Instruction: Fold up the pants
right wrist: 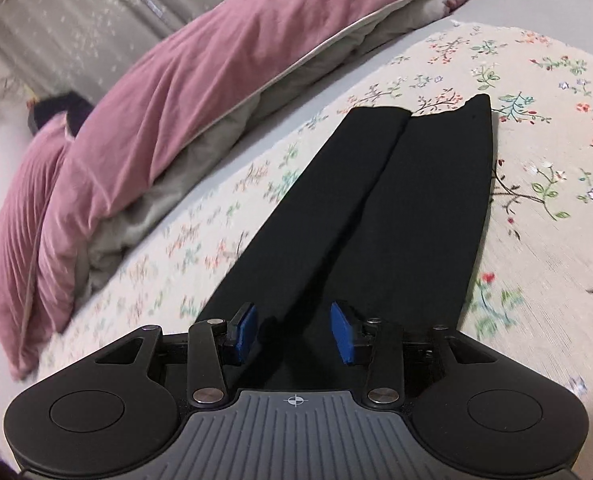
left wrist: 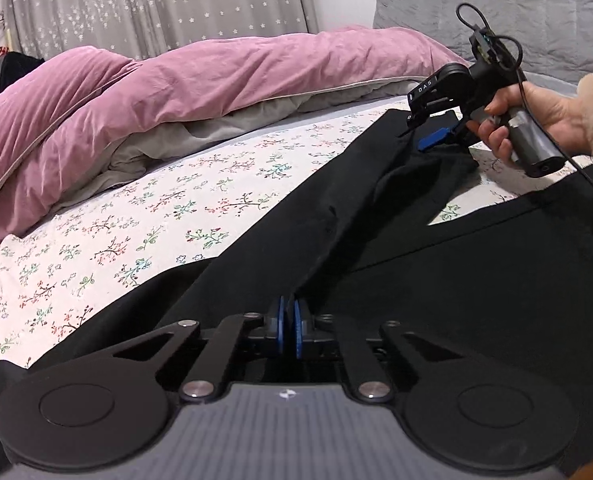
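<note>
Already my left gripper (left wrist: 289,322) pinched the pants (left wrist: 436,280) to lift a fold; right gripper (right wrist: 294,332) gaped, empty.

The black pants (left wrist: 436,280) run off the right edge of the left wrist view, so their full spread on the bed cannot be seen. The right gripper (left wrist: 424,136) hides the cloth beneath its tips. In the right wrist view the floral sheet (right wrist: 536,240) smears at its near edge, flowers unreadable.
</note>
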A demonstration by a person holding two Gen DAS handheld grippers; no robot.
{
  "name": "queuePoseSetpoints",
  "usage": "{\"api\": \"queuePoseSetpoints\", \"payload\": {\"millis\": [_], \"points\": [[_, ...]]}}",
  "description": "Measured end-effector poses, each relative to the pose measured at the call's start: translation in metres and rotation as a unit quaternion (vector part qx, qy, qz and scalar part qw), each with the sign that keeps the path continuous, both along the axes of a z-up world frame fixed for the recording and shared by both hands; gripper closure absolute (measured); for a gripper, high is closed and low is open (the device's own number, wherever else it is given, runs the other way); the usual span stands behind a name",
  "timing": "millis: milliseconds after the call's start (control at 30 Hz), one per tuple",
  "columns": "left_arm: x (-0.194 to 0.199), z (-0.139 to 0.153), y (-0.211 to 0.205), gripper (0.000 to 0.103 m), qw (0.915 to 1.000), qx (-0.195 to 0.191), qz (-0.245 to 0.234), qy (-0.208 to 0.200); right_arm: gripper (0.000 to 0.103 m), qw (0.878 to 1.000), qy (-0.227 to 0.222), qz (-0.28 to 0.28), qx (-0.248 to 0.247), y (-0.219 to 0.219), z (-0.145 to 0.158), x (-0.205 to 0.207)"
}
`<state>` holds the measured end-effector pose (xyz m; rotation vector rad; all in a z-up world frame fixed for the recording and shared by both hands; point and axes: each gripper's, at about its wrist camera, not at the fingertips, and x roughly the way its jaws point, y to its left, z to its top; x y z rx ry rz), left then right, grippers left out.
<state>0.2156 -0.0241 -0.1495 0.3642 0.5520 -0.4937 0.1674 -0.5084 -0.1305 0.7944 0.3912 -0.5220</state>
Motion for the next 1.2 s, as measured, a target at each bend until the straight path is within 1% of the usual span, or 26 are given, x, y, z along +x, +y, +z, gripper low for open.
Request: {"api": "queuePoseSetpoints", "payload": {"millis": [67, 133, 233, 300, 333, 400, 433, 533, 600, 767, 900, 967, 1033, 1133, 1200], "points": [[0.001, 0.000, 0.001, 0.067, 1.0000, -0.001, 0.004, -0.001, 0.067, 1.000, -0.019, -0.012, 0.009, -0.009, -0.004, 0.003], [0.002, 0.000, 0.002, 0.069, 1.0000, -0.003, 0.004, -0.001, 0.070, 0.999, -0.029, -0.024, 0.015, -0.017, -0.005, 0.007], [0.004, -0.002, 0.002, 0.071, 1.0000, -0.006, -0.001, 0.007, 0.080, 0.999, -0.028, -0.042, 0.009, -0.028, -0.005, 0.017], [0.006, -0.001, 0.005, 0.071, 0.9997, -0.014, -0.004, 0.018, 0.100, 0.998, -0.012, -0.056, -0.005, -0.034, -0.003, 0.024], [0.007, 0.000, 0.007, 0.071, 0.9995, -0.022, -0.003, 0.023, 0.103, 0.998, 0.002, -0.063, -0.018, -0.034, 0.000, 0.026], [0.008, 0.006, 0.012, 0.071, 0.9988, -0.038, -0.004, 0.031, 0.103, 0.996, 0.025, -0.072, -0.049, -0.032, 0.010, 0.028], [0.008, 0.009, 0.014, 0.071, 0.9984, -0.045, -0.004, 0.034, 0.103, 0.995, 0.027, -0.070, -0.063, -0.029, 0.018, 0.026], [0.007, 0.024, 0.021, 0.072, 0.9972, -0.065, -0.008, 0.036, 0.103, 0.991, 0.034, -0.060, -0.110, -0.015, 0.050, 0.016], [0.003, 0.038, 0.025, 0.072, 0.9966, -0.075, -0.012, 0.032, 0.103, 0.988, 0.040, -0.055, -0.138, -0.005, 0.077, 0.006], [-0.020, 0.077, 0.040, 0.072, 0.9951, -0.088, -0.042, 0.020, 0.103, 0.978, 0.045, -0.051, -0.196, 0.033, 0.141, -0.039], [-0.047, 0.095, 0.048, 0.072, 0.9933, -0.080, -0.081, 0.021, 0.103, 0.969, 0.069, -0.051, -0.233, 0.068, 0.171, -0.087], [-0.062, 0.097, 0.049, 0.072, 0.9923, -0.068, -0.101, 0.023, 0.103, 0.965, 0.080, -0.056, -0.243, 0.086, 0.176, -0.114], [-0.076, 0.094, 0.050, 0.072, 0.9910, -0.051, -0.121, 0.024, 0.103, 0.964, 0.088, -0.060, -0.243, 0.101, 0.175, -0.138], [-0.098, 0.088, 0.051, 0.072, 0.9887, -0.031, -0.144, 0.031, 0.103, 0.964, 0.099, -0.067, -0.237, 0.121, 0.164, -0.179], [-0.108, 0.081, 0.053, 0.072, 0.9874, -0.022, -0.151, 0.041, 0.103, 0.965, 0.104, -0.073, -0.229, 0.134, 0.150, -0.205]]}}
